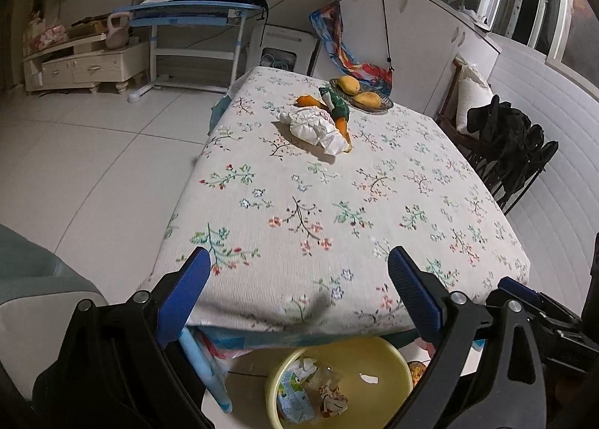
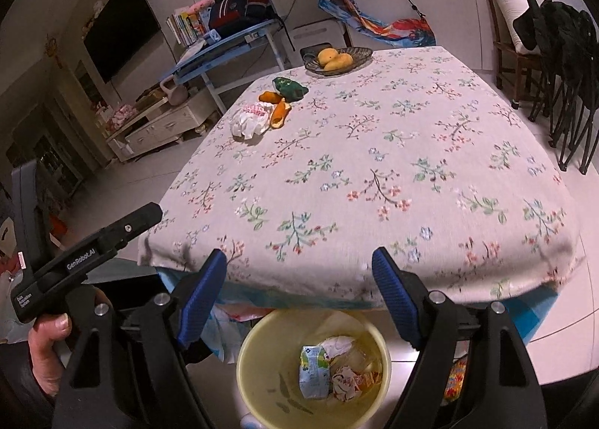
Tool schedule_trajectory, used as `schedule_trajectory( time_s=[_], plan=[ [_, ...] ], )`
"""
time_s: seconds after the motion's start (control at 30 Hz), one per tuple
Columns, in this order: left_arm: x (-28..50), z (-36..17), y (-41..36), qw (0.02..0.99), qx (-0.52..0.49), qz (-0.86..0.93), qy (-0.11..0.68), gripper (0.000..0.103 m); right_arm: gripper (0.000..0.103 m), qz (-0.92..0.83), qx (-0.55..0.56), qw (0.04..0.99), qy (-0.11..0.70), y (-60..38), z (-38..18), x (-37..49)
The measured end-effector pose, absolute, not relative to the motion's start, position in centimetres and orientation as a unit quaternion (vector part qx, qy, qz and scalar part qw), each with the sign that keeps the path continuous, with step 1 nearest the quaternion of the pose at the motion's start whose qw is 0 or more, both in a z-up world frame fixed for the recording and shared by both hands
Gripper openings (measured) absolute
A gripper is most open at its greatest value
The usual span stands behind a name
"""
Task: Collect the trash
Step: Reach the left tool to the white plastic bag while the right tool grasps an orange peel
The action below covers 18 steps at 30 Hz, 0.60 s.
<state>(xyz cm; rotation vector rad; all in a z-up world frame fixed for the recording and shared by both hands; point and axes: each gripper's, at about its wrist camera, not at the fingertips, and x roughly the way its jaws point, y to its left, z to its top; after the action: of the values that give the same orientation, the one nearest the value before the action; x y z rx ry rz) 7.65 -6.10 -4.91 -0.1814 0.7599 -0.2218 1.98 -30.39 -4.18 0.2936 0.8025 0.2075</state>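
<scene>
A yellow bin [image 1: 378, 357] [image 2: 262, 346] stands on the floor under the table's near edge, with a carton, wrappers and paper inside. On the far part of the floral tablecloth [image 1: 318, 204] [image 2: 374, 151] lie a crumpled white wrapper [image 1: 314, 125] [image 2: 249, 118], orange peels [image 1: 342, 125] [image 2: 280, 112] and a green crumpled bag [image 1: 335, 101] [image 2: 290, 87]. My left gripper [image 1: 297, 260] is open and empty above the near table edge. My right gripper [image 2: 299, 260] is open and empty above the bin and table edge.
A dish with mangoes [image 1: 361, 91] [image 2: 337, 58] sits at the table's far end. Chairs with black clothes [image 1: 513, 140] [image 2: 561, 54] stand to the right. A blue desk [image 1: 194, 17] [image 2: 232, 43] with a backpack and a TV cabinet are beyond the table.
</scene>
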Motion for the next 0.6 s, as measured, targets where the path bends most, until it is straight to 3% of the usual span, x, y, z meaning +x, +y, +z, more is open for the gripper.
schedule_trajectory(
  time_s=[0.6],
  plan=[
    [12.9,-4.7,-6.2,0.921,-0.095,-0.102,0.364,0.092,0.077,0.123,0.111,0.911,0.378,-30.3,-3.0,9.3]
  ],
)
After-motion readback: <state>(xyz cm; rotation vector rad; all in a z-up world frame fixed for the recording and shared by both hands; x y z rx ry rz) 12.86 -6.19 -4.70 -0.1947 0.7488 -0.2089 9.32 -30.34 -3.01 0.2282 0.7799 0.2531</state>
